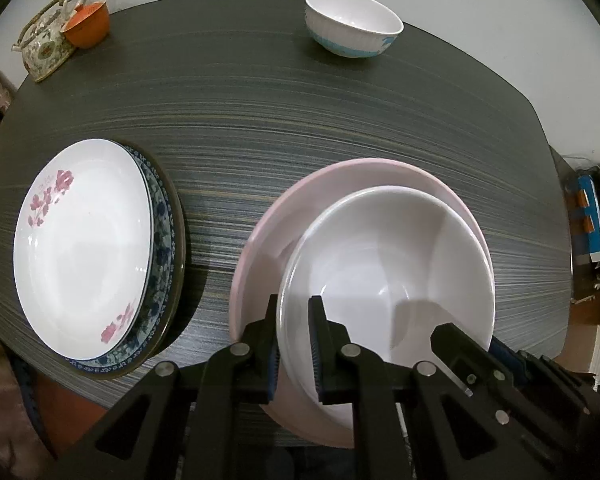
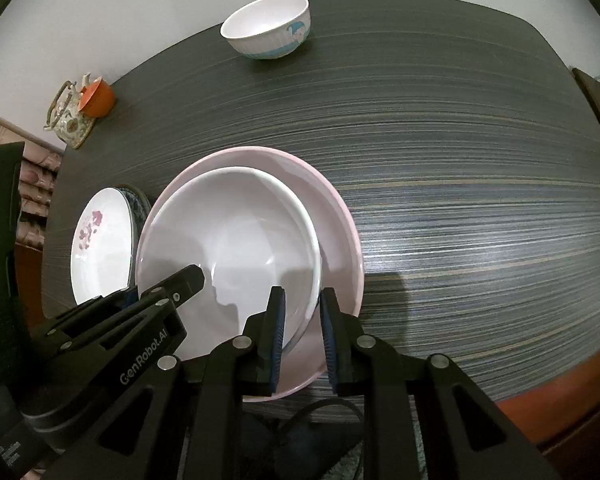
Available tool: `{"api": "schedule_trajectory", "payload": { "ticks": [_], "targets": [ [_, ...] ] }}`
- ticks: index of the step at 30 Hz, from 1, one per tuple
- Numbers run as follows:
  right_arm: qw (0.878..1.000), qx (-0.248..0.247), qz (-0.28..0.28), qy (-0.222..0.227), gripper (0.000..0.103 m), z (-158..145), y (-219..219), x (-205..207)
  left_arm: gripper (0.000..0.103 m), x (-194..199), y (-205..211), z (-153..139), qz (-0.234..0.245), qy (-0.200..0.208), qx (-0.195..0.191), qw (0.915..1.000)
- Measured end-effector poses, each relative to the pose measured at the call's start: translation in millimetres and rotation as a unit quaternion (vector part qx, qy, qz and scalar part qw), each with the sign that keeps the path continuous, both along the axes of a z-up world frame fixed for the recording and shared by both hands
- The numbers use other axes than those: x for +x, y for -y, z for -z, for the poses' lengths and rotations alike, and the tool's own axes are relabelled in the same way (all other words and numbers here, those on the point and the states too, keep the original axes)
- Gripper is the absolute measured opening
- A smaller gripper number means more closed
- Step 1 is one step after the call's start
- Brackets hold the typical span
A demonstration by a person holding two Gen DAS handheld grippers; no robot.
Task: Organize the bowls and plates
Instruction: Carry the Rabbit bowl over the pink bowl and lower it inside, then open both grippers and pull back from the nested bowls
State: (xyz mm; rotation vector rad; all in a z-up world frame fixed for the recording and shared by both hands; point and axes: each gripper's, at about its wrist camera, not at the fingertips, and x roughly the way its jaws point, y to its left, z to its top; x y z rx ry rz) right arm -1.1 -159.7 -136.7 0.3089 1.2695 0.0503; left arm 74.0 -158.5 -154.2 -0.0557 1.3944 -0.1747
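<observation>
Nearest, the left gripper [image 1: 294, 344] clamps its ribbed blue pads on the near-left rim of a glossy white bowl [image 1: 384, 264], while the right gripper [image 2: 302, 336] straddles that bowl's near-right rim, its pads close about the wall though contact cannot be confirmed. The white bowl sits nested inside a wider, smooth pale-pink bowl [image 1: 260, 236] on the dark, streak-grained table [image 1: 280, 120]. Left of it lies a stack of round plates [image 1: 84, 240], a pink-flowered one on top; farther back stands a small ribbed bowl [image 1: 352, 24] with blue trim, and at the far-left corner a patterned teapot [image 1: 44, 46] touches an orange cup [image 1: 88, 26].
</observation>
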Motion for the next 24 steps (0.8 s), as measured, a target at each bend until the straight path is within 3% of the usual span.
{"api": "schedule_trajectory", "payload": {
  "ticks": [24],
  "targets": [
    [1.0, 0.008, -0.001, 0.006, 0.027, -4.6, 6.1, -5.6, 0.019, 13.8, -11.5, 4.3, -0.016, -0.055, -0.024, 0.9981]
  ]
}}
